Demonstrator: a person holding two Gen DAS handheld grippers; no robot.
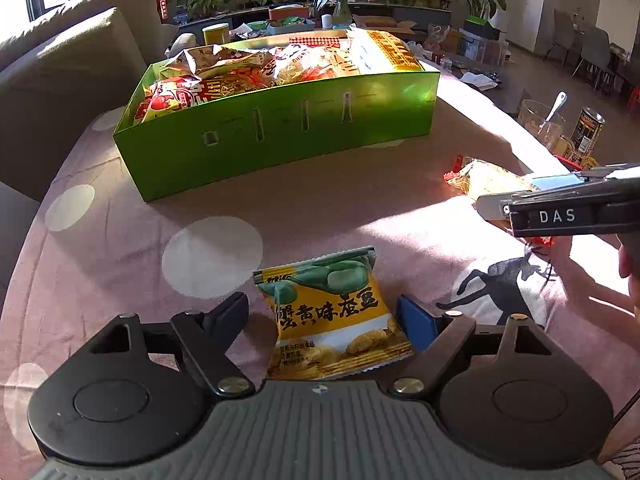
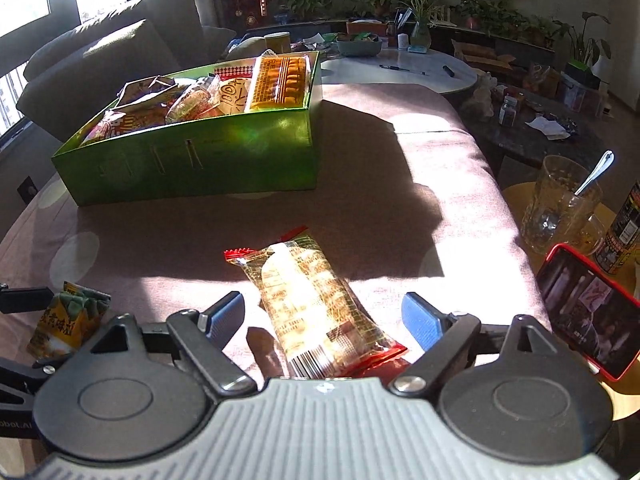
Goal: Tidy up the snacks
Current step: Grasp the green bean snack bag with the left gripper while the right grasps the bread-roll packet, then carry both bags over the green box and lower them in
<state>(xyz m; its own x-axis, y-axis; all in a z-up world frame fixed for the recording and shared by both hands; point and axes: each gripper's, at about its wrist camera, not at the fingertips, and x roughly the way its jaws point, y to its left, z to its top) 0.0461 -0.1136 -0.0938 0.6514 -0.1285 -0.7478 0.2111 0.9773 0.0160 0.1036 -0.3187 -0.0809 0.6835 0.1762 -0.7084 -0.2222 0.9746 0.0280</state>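
A yellow and green bean snack packet (image 1: 332,316) lies on the pink cloth between the open fingers of my left gripper (image 1: 324,316); it also shows at the left edge of the right wrist view (image 2: 66,324). A long clear cracker packet with red ends (image 2: 316,304) lies between the open fingers of my right gripper (image 2: 324,316); the left wrist view shows it (image 1: 486,180) beside the right gripper (image 1: 504,204). Neither packet is gripped. A green box (image 1: 280,136), also in the right wrist view (image 2: 200,156), stands further back, full of snack packets.
The pink cloth with pale dots (image 1: 212,256) covers the table. At its right edge are a red phone (image 2: 588,312), a glass mug with a spoon (image 2: 560,204) and a dark can (image 2: 624,228). A sofa (image 1: 68,60) is at the left. A cluttered round table (image 2: 404,64) stands beyond.
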